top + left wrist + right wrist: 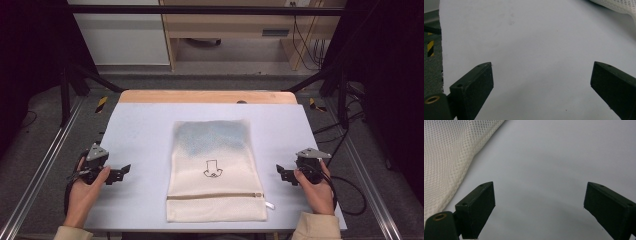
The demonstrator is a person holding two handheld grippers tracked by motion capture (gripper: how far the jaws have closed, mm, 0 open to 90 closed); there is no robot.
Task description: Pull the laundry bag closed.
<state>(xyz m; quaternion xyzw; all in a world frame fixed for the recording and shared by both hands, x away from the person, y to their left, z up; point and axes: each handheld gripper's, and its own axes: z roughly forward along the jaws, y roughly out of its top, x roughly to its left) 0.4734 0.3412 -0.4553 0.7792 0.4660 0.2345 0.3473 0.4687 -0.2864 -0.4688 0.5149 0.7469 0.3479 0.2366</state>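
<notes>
Mesh bag [216, 172] lies flat mid-table [140, 130], zipper [215, 195] across its near end, something bluish, hard to make out, inside the far half. Left gripper [126, 170] sits off its left side, jaws spread wide; right gripper [281, 171] off its right side, likewise spread, both empty.

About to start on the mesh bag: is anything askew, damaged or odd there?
Nothing stands out. The mesh bag lies flat and roughly square on the table, zipper shut. Left gripper and right gripper are open beside it.
</notes>
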